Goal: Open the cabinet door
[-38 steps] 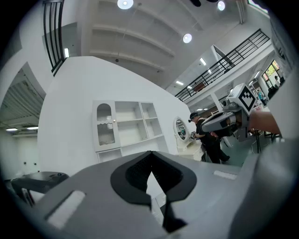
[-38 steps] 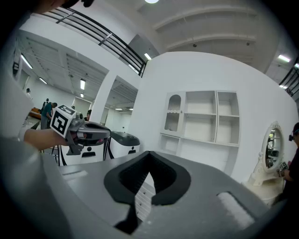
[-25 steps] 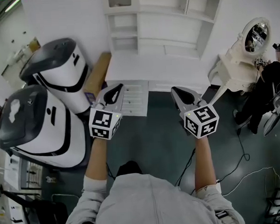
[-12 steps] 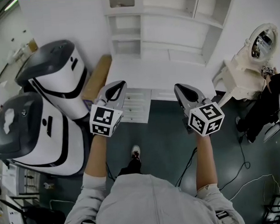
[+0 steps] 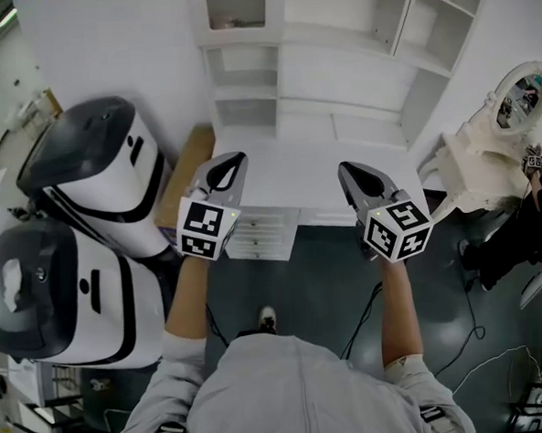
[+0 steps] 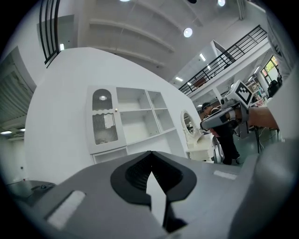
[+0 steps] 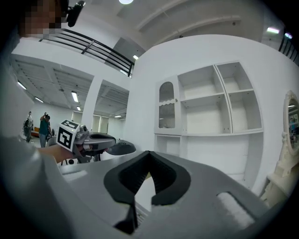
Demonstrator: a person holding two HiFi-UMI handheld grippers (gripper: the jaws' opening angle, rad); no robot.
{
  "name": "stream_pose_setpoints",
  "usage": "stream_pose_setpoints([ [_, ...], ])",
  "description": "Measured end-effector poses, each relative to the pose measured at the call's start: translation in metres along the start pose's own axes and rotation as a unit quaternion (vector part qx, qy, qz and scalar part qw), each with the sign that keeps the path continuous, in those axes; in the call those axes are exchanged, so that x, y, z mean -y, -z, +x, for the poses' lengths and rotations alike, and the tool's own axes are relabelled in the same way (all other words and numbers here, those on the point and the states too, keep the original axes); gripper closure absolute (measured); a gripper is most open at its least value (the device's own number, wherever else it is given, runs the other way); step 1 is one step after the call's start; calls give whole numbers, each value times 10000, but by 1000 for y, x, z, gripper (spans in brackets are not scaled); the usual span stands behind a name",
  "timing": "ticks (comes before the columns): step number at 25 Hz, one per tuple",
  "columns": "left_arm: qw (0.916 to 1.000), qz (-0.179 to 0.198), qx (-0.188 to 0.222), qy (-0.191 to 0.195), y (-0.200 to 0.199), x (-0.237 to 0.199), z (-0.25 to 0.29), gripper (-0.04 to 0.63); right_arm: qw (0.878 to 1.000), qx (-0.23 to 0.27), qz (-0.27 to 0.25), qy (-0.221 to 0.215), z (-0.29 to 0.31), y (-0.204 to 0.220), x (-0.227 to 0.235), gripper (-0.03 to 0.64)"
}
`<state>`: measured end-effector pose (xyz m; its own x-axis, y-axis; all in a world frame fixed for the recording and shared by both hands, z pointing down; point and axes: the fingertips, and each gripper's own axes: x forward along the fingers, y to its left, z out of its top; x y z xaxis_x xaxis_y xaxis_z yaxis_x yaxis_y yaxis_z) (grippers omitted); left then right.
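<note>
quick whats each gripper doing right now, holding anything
Left hand-held gripper: closed, nothing between its jaws.
Right hand-held gripper: closed, nothing between its jaws.

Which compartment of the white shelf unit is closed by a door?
The tall top-left one: an arched ribbed-glass door covers it, while the other shelves stand open.

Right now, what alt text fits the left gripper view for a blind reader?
The left gripper, shut and empty, fills the foreground, aimed at a white wall unit: a closed cabinet door beside open shelves. The right gripper shows at right.
</note>
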<state>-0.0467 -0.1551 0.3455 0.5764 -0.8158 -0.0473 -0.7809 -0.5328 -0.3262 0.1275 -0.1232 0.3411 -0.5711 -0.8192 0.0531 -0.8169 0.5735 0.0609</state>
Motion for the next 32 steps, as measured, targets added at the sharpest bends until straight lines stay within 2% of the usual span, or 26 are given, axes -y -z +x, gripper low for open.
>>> stream_pose_setpoints([
  [14,9997,-38,-80,240,25,-59,89,577,9997,-231,17,-36,103,-2,54,615],
  [18,9996,1,-172,232,34,-74,109,578,9999,-115,44,81,122,-3,75,615],
  [23,9996,-136,-208,110,43,-90,138,577,9993,60,-56,377,146,-7,118,615],
  [26,9996,-181,-202,22,42,-99,165,577,9995,134,-76,277,166,-14,144,615],
  [32,9994,69,-118,-309,25,-119,227,578,9988,252,-371,-184,216,-36,192,615],
])
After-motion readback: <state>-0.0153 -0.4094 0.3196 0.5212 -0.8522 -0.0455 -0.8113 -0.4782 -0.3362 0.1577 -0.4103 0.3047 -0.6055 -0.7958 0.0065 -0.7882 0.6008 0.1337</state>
